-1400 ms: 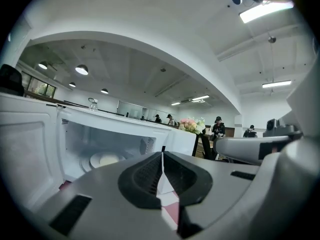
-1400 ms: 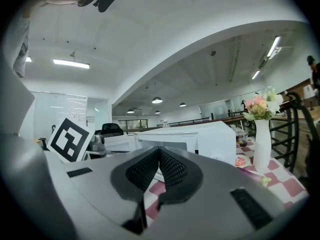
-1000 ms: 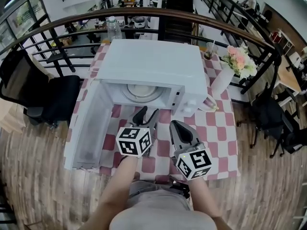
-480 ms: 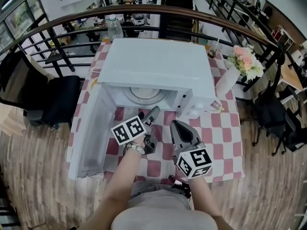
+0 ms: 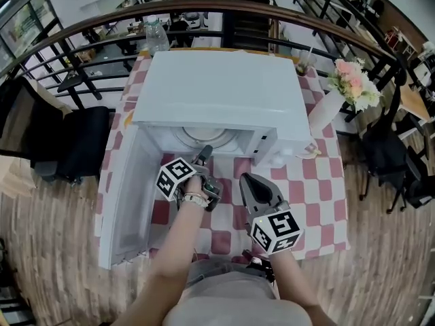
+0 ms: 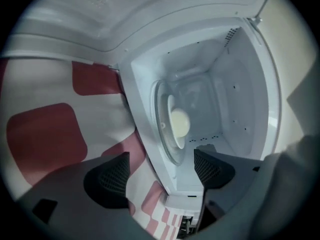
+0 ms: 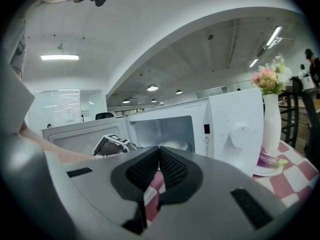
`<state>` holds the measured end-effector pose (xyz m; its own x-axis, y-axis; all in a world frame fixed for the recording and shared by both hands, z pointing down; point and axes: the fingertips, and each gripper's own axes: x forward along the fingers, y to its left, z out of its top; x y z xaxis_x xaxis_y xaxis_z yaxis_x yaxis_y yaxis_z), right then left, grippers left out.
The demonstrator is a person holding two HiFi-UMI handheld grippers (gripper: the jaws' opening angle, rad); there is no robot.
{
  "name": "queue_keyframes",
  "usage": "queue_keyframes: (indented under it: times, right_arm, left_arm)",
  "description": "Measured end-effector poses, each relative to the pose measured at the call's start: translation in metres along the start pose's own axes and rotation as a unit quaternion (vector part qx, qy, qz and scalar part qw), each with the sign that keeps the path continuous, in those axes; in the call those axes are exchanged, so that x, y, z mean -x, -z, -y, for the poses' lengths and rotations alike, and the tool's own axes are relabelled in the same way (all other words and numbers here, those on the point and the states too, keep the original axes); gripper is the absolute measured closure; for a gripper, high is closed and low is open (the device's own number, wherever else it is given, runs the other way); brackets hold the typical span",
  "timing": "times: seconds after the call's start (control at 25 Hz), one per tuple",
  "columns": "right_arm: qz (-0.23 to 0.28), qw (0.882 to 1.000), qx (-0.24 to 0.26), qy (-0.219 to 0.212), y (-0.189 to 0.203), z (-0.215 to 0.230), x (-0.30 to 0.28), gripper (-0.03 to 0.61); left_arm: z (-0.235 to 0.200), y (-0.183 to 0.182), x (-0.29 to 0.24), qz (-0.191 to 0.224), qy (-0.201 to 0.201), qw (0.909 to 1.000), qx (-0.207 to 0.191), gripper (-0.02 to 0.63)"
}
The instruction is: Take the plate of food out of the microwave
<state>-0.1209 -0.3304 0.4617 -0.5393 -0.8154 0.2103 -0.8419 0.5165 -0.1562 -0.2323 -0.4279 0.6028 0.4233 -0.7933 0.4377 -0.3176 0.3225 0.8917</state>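
The white microwave stands on the checked table with its door swung open to the left. Inside, a white plate rests on the turntable; the left gripper view shows it carrying a pale round bun. My left gripper is rolled on its side at the cavity's mouth. Its jaws have just been opening and stand wide, nothing gripped, a little short of the plate. My right gripper hangs shut and empty over the table in front of the microwave, its pads touching.
A white vase of pink flowers and a small dish stand to the right of the microwave. A water bottle is behind it. A black chair sits left of the table; a curved railing runs behind.
My left gripper has moved forward and down to the microwave's opening, rolled onto its side, and its jaws have opened. The right gripper has drifted slightly.
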Motion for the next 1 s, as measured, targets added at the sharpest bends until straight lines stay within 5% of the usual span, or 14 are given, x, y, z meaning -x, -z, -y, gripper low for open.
queue_keyframes:
  times: [0.36,1.0]
  right_arm:
    - [-0.025,1.0,-0.007,-0.002,0.012,0.002,-0.011,0.554]
    - [-0.054,0.998,-0.014,-0.014,0.024,0.003,-0.006,0.554]
  left_arm:
    - [-0.018,-0.019,-0.013,0.052,-0.016,0.994,0.095,0.215]
    - [-0.024,-0.033,-0.029,0.093,-0.122,0.9788,0.135,0.213]
